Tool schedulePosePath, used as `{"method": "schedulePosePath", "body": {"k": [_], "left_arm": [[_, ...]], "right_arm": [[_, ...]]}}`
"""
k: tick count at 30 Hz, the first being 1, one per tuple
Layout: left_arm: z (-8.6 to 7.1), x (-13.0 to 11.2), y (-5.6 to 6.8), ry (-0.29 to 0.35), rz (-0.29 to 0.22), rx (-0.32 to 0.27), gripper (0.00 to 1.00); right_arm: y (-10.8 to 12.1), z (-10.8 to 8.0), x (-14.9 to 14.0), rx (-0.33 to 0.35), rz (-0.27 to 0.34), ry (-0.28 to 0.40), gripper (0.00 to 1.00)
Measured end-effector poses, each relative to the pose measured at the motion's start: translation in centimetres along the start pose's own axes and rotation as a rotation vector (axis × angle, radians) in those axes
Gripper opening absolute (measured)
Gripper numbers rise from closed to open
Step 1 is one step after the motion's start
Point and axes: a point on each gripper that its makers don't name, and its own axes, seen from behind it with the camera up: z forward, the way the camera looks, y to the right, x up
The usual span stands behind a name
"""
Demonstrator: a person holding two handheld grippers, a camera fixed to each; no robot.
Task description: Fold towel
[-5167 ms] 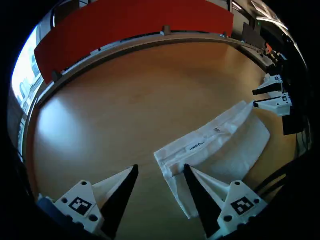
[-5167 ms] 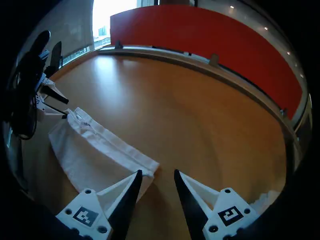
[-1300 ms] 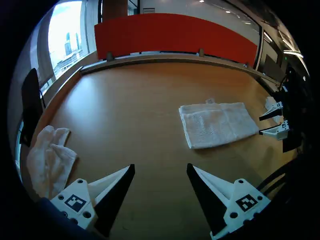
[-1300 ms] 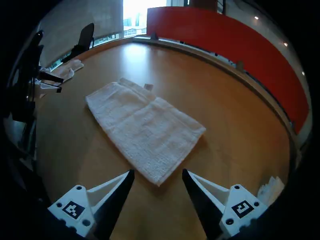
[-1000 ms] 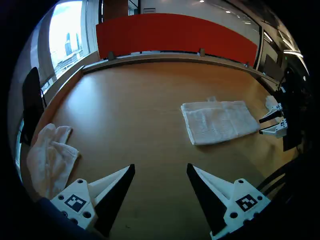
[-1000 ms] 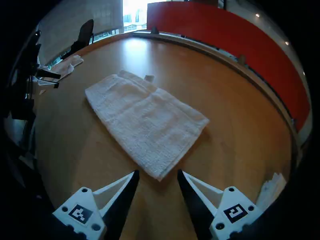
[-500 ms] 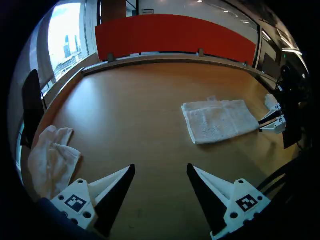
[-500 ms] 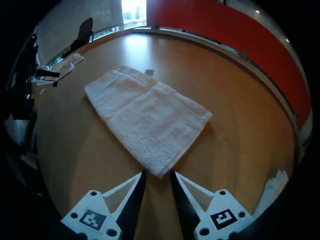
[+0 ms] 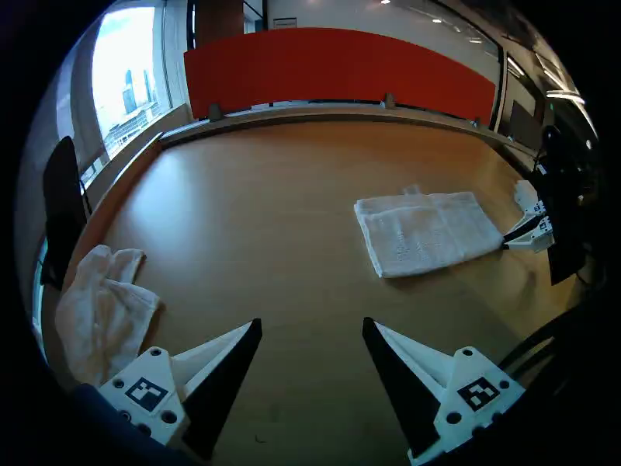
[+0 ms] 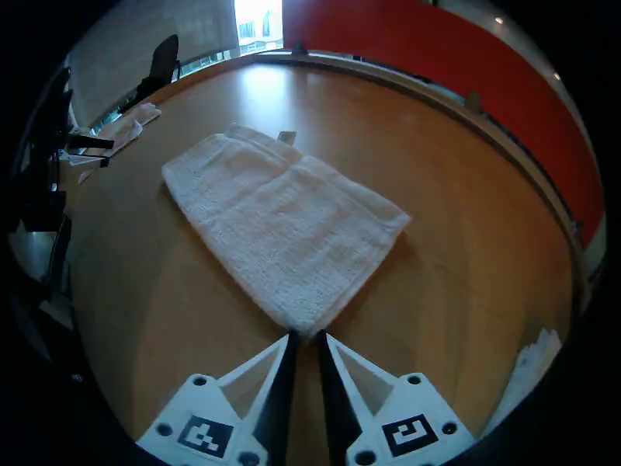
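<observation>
Trainee: Jaws first. How do they stand?

Supervisor: On the right gripper (image 10: 304, 342) the two fingers are drawn almost together, with just a dark slit between them. The near corner of the towel (image 10: 287, 217) comes right to their tips. I cannot tell whether they actually pinch that corner or merely bracket it. The left gripper (image 9: 310, 321) has its fingers spread wide with nothing between them, hanging over bare table (image 9: 256, 194).

Trainee: And the towel itself?

Supervisor: It lies flat on the wooden table as a neat white rectangle with squared edges. A small tag pokes out at the far side. In the left gripper view it sits well off to the right, far from the left fingers, with the right gripper at its outer corner.

Trainee: So how far along are we?

Supervisor: My reading is partway. It looks doubled over already, thick at the edges, so at least one fold seems done. With a corner being addressed, I judge another fold is left, and the left gripper would need to come across to a second corner first.

Trainee: Anything else about?

Supervisor: A crumpled cloth (image 9: 101, 311) lies near the table's left edge, untouched, and a red panel (image 9: 341, 66) runs along the back.
</observation>
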Motion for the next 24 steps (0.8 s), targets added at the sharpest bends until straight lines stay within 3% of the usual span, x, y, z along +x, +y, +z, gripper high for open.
{"method": "schedulePosePath", "body": {"k": [3,11,24], "left_arm": [[0.0,0.0,0.0,-0.001,0.0,0.002,0.96],[0.1,0.1,-0.2,0.0,0.0,0.005,0.96],[0.0,0.7,-0.2,0.003,0.005,-0.001,0.96]], "right_arm": [[0.0,0.0,0.0,-0.002,0.005,0.001,0.08],[-0.2,-0.4,0.9,-0.01,0.011,0.025,0.06],[1.0,-3.3,4.6,-0.051,0.013,0.14,0.06]]}}
